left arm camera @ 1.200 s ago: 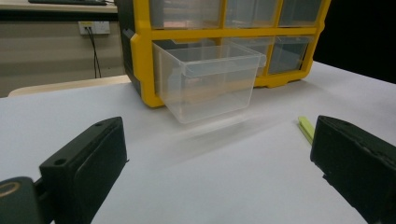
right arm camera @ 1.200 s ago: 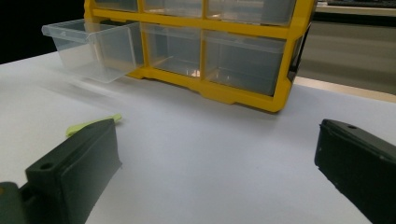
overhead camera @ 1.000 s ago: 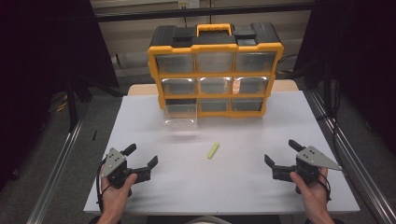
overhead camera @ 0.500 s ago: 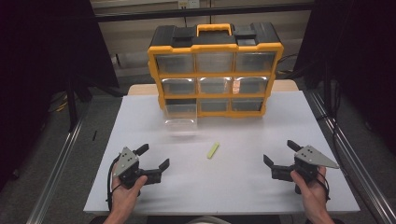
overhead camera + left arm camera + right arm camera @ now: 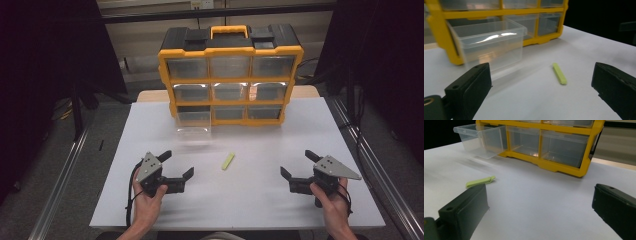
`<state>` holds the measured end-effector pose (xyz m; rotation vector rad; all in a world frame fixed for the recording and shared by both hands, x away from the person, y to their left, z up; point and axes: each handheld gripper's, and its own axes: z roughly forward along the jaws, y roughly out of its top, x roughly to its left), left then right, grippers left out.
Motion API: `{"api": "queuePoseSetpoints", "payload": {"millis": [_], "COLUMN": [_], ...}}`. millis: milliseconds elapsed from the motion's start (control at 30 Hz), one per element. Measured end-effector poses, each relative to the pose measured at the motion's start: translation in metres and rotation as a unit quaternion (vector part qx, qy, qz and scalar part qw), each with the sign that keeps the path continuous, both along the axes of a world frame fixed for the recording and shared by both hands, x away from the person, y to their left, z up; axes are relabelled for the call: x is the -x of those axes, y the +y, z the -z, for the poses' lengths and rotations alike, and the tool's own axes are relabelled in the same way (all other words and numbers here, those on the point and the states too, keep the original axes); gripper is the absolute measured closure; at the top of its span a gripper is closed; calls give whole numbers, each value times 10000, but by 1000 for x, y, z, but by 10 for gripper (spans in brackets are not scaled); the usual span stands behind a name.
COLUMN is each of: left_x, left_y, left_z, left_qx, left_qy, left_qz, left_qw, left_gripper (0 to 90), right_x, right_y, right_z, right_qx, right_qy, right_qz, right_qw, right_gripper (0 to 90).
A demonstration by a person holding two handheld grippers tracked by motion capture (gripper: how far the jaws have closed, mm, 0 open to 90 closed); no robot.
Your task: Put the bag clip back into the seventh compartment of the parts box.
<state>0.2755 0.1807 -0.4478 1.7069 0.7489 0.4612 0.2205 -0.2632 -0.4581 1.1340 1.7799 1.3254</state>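
Small green strip point(image 5: 228, 161) flat on the white table point(image 5: 250, 200), roughly mid-table, just in front of the pulled-out clear drawer point(image 5: 193, 123) of the yellow organizer point(image 5: 230, 75). Long axis front-to-back with a slight tilt, far end leaning right. Sits ahead and right of the left gripper point(image 5: 178, 167), ahead and left of the right gripper point(image 5: 296, 167). Looks closer to the left 1, probably that hand's grab. Both sets of 2 jaws spread wide, nothing held. Strip well apart from both.
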Motion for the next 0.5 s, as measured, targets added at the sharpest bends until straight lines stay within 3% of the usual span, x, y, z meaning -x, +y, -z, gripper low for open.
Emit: {"api": "queuePoseSetpoints", "payload": {"millis": [67,267,400,433,500], "left_x": [-2,-8,-14,-15,-18], "left_y": [-6,-23,-28,-30,-34], "left_z": [0,-4,-14,-16,-16], "left_qx": [-160,-111,11,-80,-65], "left_qy": [20,79,-45,-72,-94], "left_qz": [28,236,370,378,417], "left_qw": [9999,9996,9993,9992,9991], "left_gripper": [30,36,40,40,41], "right_x": [0,1,1,1,1], "right_y": [1,0,0,0,0], "right_z": [0,-1,-1,-1,-1], "right_qx": [1,-12,-59,-51,-46], "right_qy": [-7,-16,-14,-22,-20], "right_qz": [-19,-67,-60,-64,-98], "right_qw": [10000,10000,10000,10000,9999], "right_gripper": [0,0,0,0,0]}}
